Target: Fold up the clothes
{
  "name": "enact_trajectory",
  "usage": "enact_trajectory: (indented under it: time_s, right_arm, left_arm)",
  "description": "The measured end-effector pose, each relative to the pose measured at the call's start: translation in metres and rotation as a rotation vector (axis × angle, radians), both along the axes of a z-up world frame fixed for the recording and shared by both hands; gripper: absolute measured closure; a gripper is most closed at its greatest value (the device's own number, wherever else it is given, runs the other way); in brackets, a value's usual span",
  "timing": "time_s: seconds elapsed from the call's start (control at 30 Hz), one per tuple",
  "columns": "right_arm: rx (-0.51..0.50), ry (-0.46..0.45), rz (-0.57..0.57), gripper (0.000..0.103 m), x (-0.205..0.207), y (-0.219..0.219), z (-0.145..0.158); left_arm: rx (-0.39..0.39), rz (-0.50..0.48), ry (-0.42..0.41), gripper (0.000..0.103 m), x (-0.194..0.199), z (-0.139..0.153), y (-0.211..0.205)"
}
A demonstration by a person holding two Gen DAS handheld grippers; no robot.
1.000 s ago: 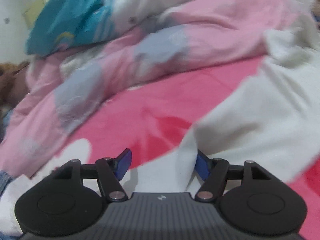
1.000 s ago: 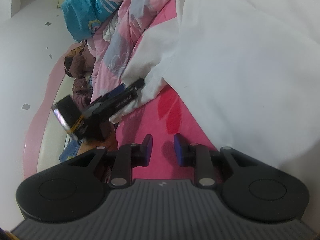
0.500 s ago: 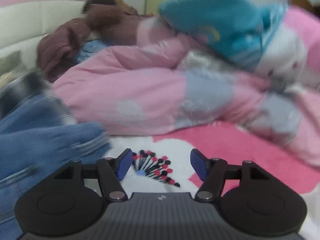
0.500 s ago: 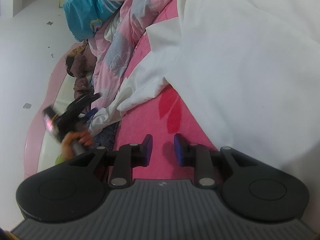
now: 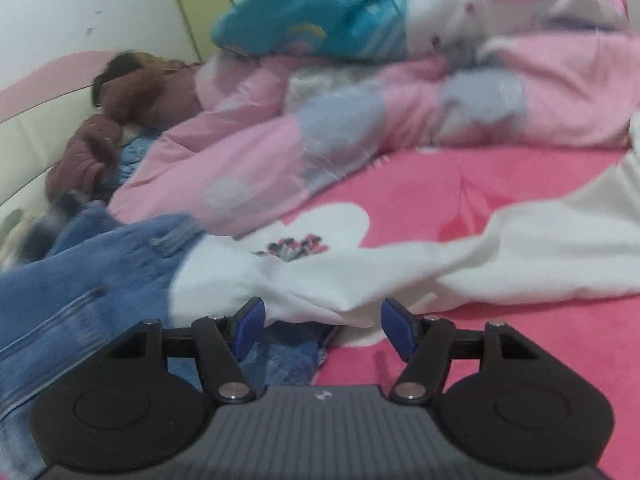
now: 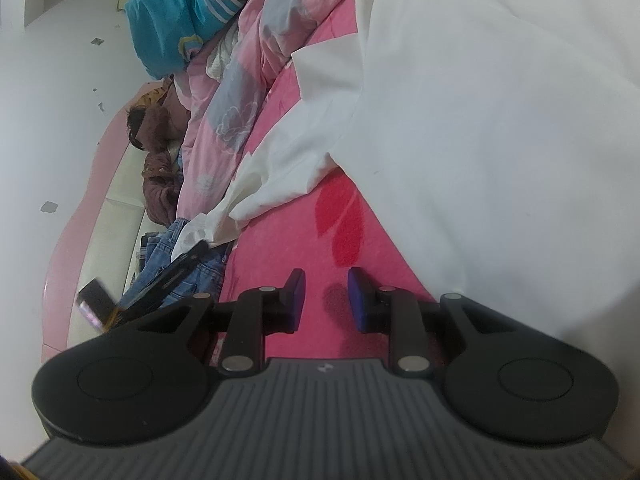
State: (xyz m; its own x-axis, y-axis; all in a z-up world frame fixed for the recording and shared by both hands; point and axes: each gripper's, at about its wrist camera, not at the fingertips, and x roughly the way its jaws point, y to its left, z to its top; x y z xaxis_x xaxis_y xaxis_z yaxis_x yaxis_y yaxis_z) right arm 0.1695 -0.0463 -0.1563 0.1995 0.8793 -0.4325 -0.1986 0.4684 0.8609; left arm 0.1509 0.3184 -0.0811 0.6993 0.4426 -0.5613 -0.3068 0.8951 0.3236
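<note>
Left wrist view: low and close over the bed (image 5: pixel 520 184), facing the bunched pink quilt (image 5: pixel 280 148) and headboard (image 5: pixel 24 152). Right wrist view: higher, rolled sideways, looking along the bed toward the same headboard end. Both views share the white garment's sleeve (image 5: pixel 400 264), the jeans (image 6: pixel 172 264) and the quilt.

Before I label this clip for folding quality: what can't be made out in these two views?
- White garment: right wrist view, top and right edges cut it off, so its type and full outline stay unknown.
- Sleeve end: left wrist view, motion blur; whether the open left gripper touches it is unclear.
- Jeans: cropped at left, partly under the sleeve.
- Right gripper: open; its height above the pink sheet is unclear.
</note>
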Motion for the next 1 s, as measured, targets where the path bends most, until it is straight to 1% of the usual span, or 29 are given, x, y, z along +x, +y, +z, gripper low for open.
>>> enact_trajectory:
  time_s: [0.1,0.27,0.37,0.43,0.53,0.57,0.67,0.73,0.77,0.83,0.9,0.93,1.0]
  right_arm:
    - [0.001,-0.002,0.0,0.081,0.0,0.0,0.0]
    - [0.005,-0.003,0.001,0.081,0.0,0.001,-0.001]
    - [0.006,-0.004,0.001,0.081,0.0,0.001,-0.001]
    - [0.007,-0.004,0.002,0.081,0.001,0.001,-0.001]
    - [0.008,-0.006,0.003,0.081,0.001,0.0,-0.001]
    - [0.008,-0.006,0.004,0.081,0.001,0.0,-0.001]
    - [0.009,-0.009,0.004,0.081,0.001,-0.001,-0.001]
    - [0.009,-0.01,0.003,0.081,0.001,0.0,-0.001]
    - [0.008,-0.011,0.003,0.081,0.001,0.0,-0.001]
    - [0.007,-0.013,0.003,0.081,0.001,0.001,-0.001]
    - [0.004,-0.013,0.002,0.081,0.001,0.001,-0.001]
    - [0.002,-0.013,0.002,0.081,0.001,0.002,0.0]
    - [-0.008,-0.017,-0.002,0.081,0.0,0.002,0.003]
  left_arm:
    - [0.017,0.05,0.028,0.039,0.02,-0.009,0.008]
    - [-0.055,0.152,-0.03,0.039,0.031,0.006,0.036]
    - [-0.052,0.214,-0.033,0.039,0.042,0.01,0.055]
    - [-0.055,0.247,-0.049,0.041,0.049,0.012,0.066]
    - [-0.078,0.296,-0.106,0.041,0.054,0.019,0.075]
    - [-0.099,0.316,-0.131,0.041,0.054,0.023,0.078]
    - [-0.194,0.377,-0.224,0.042,0.045,0.036,0.088]
    - [-0.224,0.408,-0.272,0.043,0.037,0.044,0.088]
    - [-0.223,0.416,-0.295,0.043,0.032,0.048,0.084]
    - [-0.2,0.419,-0.344,0.039,0.021,0.057,0.071]
    - [-0.176,0.422,-0.394,0.038,0.011,0.066,0.058]
    - [-0.172,0.404,-0.411,0.038,0.007,0.069,0.049]
    - [-0.18,0.333,-0.43,0.036,0.003,0.075,0.026]
